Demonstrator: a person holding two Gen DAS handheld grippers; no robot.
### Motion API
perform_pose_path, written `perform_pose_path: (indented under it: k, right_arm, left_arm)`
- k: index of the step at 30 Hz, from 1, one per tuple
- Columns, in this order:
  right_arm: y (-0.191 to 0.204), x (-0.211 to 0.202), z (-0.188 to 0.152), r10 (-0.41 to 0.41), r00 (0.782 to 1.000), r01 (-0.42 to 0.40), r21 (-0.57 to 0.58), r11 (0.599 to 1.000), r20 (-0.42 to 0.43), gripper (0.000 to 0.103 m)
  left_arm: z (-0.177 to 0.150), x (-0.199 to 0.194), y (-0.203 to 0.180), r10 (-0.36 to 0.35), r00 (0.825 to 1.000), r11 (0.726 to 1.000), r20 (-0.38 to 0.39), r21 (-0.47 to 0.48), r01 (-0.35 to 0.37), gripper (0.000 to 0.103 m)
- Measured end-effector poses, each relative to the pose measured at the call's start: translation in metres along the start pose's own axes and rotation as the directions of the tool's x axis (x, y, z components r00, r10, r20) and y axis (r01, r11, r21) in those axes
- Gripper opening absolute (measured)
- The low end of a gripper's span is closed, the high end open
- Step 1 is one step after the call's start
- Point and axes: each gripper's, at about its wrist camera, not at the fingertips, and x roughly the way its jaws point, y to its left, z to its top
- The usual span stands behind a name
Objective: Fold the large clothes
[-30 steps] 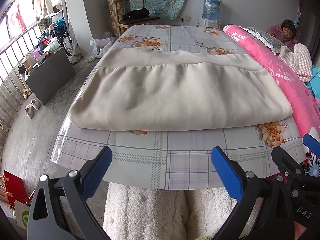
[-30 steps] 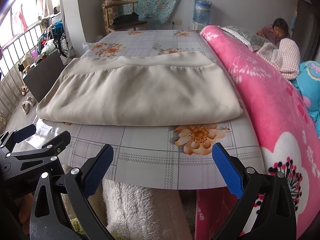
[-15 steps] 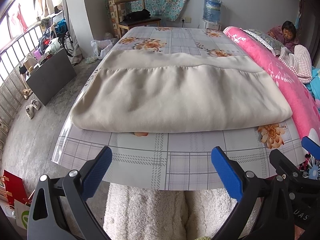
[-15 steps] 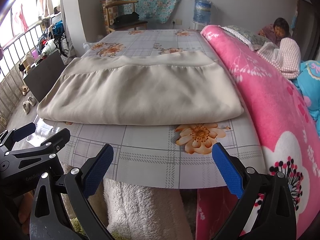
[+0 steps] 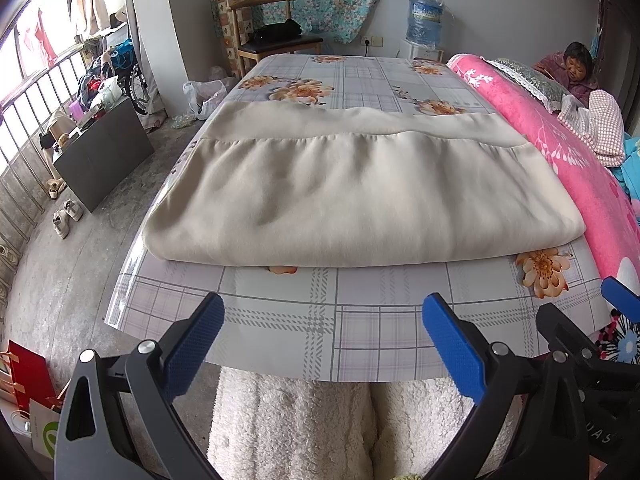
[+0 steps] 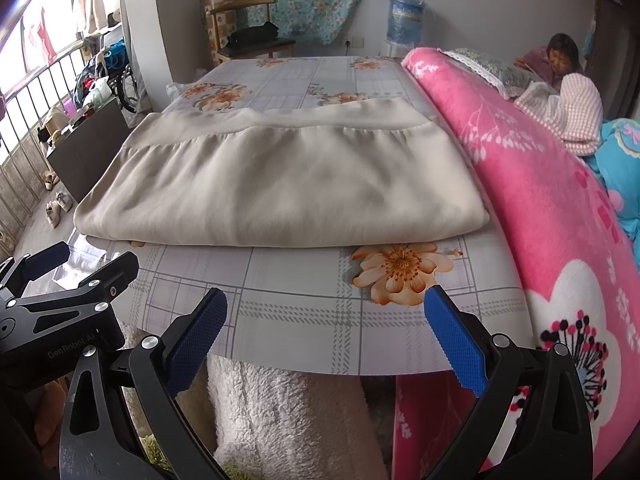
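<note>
Both grippers level at table edge, empty.
I see left gripper (image 5: 322, 342) and right gripper (image 6: 326, 340) spread wide, side by side; folded beige garment (image 5: 360, 196) lies at 12 o'clock on the table (image 5: 360, 332).

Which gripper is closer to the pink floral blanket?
Right. The right gripper hangs beside the pink floral blanket; the left gripper sits farther left, facing the folded beige garment.
</note>
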Motion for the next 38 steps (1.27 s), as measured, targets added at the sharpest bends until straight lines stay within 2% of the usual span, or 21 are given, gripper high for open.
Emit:
perform_pose_path:
  k: [38]
  right_arm:
    - [-0.0004,0.0008,0.0012,-0.002,1.000,0.002,0.002,1.000,-0.002,0.095]
  left_arm:
    - [0.0065,0.0020,0.0028,0.013,1.000,1.000,0.004,-0.017,-0.013,0.097]
